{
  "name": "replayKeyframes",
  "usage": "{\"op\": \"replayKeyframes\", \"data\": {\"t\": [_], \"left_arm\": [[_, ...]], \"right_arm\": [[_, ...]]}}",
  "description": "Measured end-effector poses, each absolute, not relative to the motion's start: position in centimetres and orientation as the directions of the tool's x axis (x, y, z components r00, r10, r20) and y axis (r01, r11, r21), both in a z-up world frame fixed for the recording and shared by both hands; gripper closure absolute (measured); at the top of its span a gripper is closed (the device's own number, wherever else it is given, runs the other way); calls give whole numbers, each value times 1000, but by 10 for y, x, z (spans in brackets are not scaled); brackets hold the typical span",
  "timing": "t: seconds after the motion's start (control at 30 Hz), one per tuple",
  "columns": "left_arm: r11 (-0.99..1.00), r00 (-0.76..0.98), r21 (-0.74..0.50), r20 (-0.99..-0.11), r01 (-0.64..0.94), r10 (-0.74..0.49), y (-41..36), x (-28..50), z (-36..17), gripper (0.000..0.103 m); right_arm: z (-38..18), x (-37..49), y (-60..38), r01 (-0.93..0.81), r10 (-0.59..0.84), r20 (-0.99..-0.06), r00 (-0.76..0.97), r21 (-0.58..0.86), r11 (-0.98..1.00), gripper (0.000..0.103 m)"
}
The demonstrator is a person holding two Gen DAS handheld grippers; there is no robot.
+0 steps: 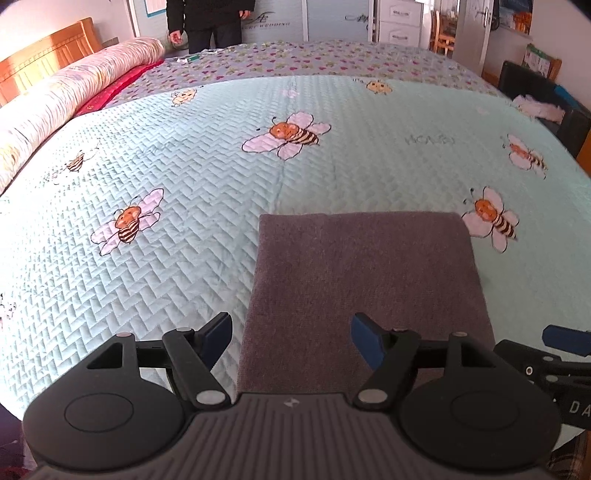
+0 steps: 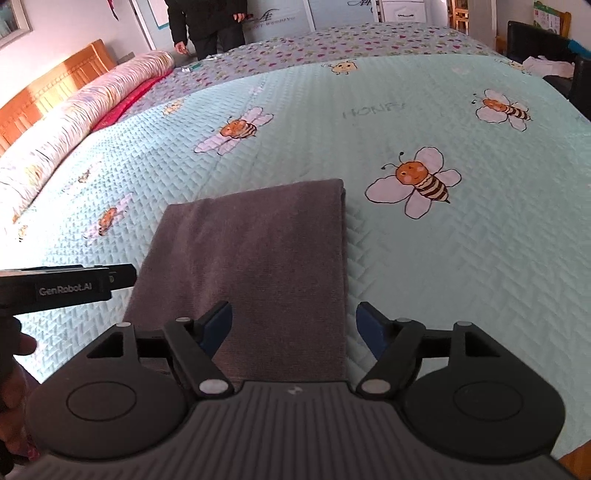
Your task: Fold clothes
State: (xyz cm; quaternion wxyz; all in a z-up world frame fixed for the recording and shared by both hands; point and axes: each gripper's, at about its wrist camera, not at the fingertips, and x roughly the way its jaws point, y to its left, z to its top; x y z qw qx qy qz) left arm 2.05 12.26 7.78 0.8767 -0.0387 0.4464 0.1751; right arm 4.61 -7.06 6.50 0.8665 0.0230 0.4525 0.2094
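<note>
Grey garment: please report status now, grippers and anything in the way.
Left gripper and right gripper: jaws open, empty. Grey garment folded flat on bee quilt. Nothing in the way.

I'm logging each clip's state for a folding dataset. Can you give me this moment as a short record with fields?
garment: grey folded cloth, lying flat as a neat rectangle
surface: mint bee-print quilt on a bed
left hand-held gripper: open, above the cloth's near end, holding nothing
right hand-held gripper: open, above the cloth's near right edge, holding nothing
background: rolled bedding by the headboard; a person standing beyond the bed
</note>
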Motion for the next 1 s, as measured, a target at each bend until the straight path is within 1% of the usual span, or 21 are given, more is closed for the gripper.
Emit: {"op": "replayKeyframes", "data": {"t": [0.07,0.17,0.33,0.5,0.63,0.8,1.0], "left_arm": [[932,523,122,-799,-341,296,120,21,76,29],[930,479,132,-827,-342,294,120,24,73,29],[932,440,76,-865,-355,239,127,26,68,29],[932,401,53,-893,-358,204,130,27,62,29],[931,380,24,-909,-365,173,133,29,56,29],[923,359,-17,-924,-385,133,136,30,51,29],[929,330,26,-931,-368,157,132,31,48,29]], "right_arm": [[63,47,-70,-338,378,-785,492,227,913,29],[61,46,-68,-335,368,-797,478,222,916,29],[58,45,-61,-338,347,-813,467,199,920,29],[56,49,-58,-327,351,-827,439,216,920,29],[52,55,-52,-318,326,-863,387,207,925,29],[48,57,-48,-319,319,-875,365,204,926,29],[46,56,-41,-344,299,-882,366,170,923,29]]}}
